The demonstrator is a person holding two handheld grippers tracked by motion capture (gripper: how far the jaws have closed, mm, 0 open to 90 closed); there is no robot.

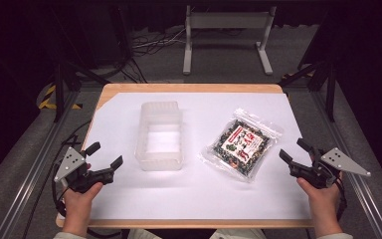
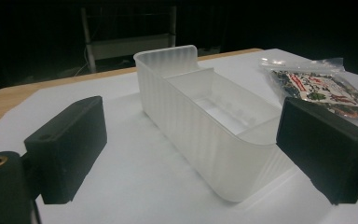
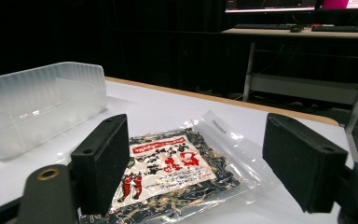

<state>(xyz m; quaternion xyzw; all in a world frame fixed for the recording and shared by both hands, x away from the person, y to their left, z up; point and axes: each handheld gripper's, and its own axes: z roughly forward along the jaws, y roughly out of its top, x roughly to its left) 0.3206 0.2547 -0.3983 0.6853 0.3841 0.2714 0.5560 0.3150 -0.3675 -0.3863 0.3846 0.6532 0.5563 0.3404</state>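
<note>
Grippers first: the right gripper (image 1: pixel 292 151) sits at about four o'clock on the table, held in the person's right hand (image 1: pixel 322 195), its jaws spread wide with nothing between them. In the right gripper view the two black jaws frame the packet (image 3: pixel 170 175) lying just ahead, so this one looks aimed at it. The left gripper (image 1: pixel 105 155) rests at about eight o'clock in the left hand (image 1: pixel 78 198), jaws likewise wide apart and empty, pointing toward the bin (image 2: pixel 205 123), which stands just ahead of it

The packet (image 1: pixel 241 144) is a clear bag of dark dried food with a red and white label, lying flat on the white sheet (image 1: pixel 199 194) at about three o'clock from the table's middle, turned askew, apart from both grippers. The bin (image 1: pixel 160 135) is a frosted plastic tub, empty, standing upright near the middle at about eleven o'clock, well to nine o'clock of the packet

Judging by this, the work stands at its very start: an approach, with no grip yet. The next move probably calls for the right gripper to go forward and down, pinch the packet's near edge where the film lies thin and flat, and carry it toward nine o'clock over the bin's rim
</note>
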